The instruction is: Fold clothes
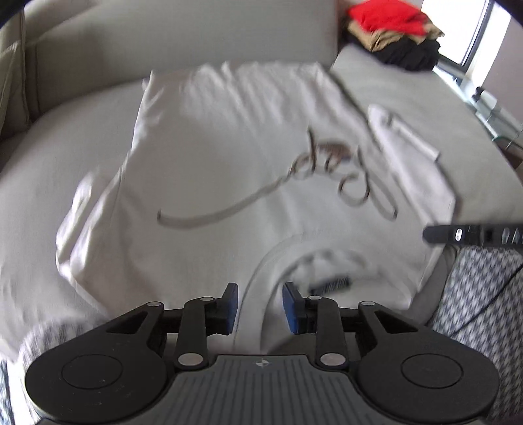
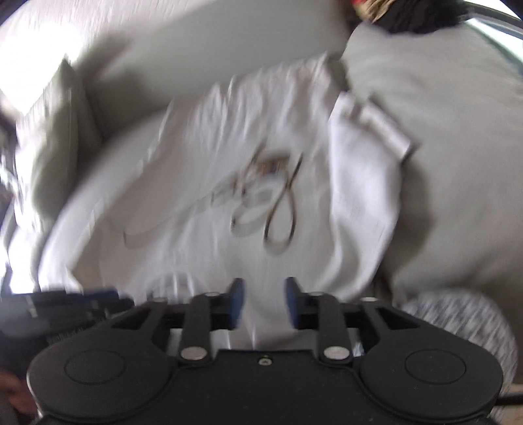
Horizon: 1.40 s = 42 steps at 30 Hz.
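Grey sofa seat point(image 1: 408, 98): white t-shirt point(image 1: 228, 157) spread flat, collar at near edge under left gripper point(image 1: 260, 309) and right gripper point(image 2: 264, 302), both part-open, gripping nothing.

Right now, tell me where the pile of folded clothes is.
In the left wrist view, the pile of folded clothes sits top right on the sofa, beyond the white T-shirt.

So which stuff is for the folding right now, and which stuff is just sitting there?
For the folding:
- white T-shirt, spread flat with one sleeve folded in
- left claw, open, at the collar
- right claw, open, over the shirt

Just sitting there:
- pile of clothes, red on top
- sofa under the shirt
- cushion
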Each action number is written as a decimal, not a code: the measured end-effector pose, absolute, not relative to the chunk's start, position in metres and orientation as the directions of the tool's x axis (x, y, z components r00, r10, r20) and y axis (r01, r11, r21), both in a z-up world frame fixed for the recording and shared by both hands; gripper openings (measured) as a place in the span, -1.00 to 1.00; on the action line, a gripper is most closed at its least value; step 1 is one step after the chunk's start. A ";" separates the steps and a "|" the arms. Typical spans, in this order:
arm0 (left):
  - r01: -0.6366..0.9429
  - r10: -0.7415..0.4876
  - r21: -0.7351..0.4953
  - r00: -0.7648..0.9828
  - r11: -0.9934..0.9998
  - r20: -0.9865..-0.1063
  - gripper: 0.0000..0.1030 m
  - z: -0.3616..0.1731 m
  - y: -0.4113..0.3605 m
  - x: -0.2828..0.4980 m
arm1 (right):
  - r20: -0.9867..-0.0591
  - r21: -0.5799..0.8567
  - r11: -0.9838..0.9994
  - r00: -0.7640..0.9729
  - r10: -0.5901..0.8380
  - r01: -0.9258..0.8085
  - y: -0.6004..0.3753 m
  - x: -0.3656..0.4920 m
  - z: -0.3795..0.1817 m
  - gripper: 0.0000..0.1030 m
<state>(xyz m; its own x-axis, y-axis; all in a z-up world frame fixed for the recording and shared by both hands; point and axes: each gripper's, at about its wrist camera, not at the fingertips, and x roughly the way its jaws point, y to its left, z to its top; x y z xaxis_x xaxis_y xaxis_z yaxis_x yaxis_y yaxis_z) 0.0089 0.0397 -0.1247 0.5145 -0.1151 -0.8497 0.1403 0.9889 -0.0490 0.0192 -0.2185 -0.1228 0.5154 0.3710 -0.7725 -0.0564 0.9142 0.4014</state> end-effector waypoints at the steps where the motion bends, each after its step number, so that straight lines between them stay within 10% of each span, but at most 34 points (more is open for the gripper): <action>1: 0.144 -0.117 -0.048 0.520 0.988 -0.846 -0.40 -0.124 0.037 0.014 | -0.752 0.428 0.903 0.544 0.372 -0.026 -0.230 0.024 -0.120 -0.21; 18: 0.118 -0.209 -0.174 0.462 0.978 -0.862 -0.37 -0.155 0.017 0.054 | -0.748 0.496 0.834 0.608 0.268 0.242 -0.335 0.118 -0.164 -0.37; 25: 0.129 -0.207 -0.166 0.466 0.978 -0.860 -0.34 -0.155 0.017 0.054 | -0.778 0.410 0.892 0.583 0.235 0.189 -0.317 0.128 -0.165 -0.96; 34: 0.146 -0.218 -0.168 0.469 0.975 -0.856 -0.34 -0.153 0.015 0.053 | -0.690 0.211 0.891 0.707 -0.155 0.402 -0.331 0.085 -0.119 -0.97; 42: 0.167 -0.206 -0.142 0.482 0.976 -0.851 -0.34 -0.153 0.012 0.051 | -0.745 0.167 0.900 0.649 -0.152 0.403 -0.337 0.097 -0.140 -0.75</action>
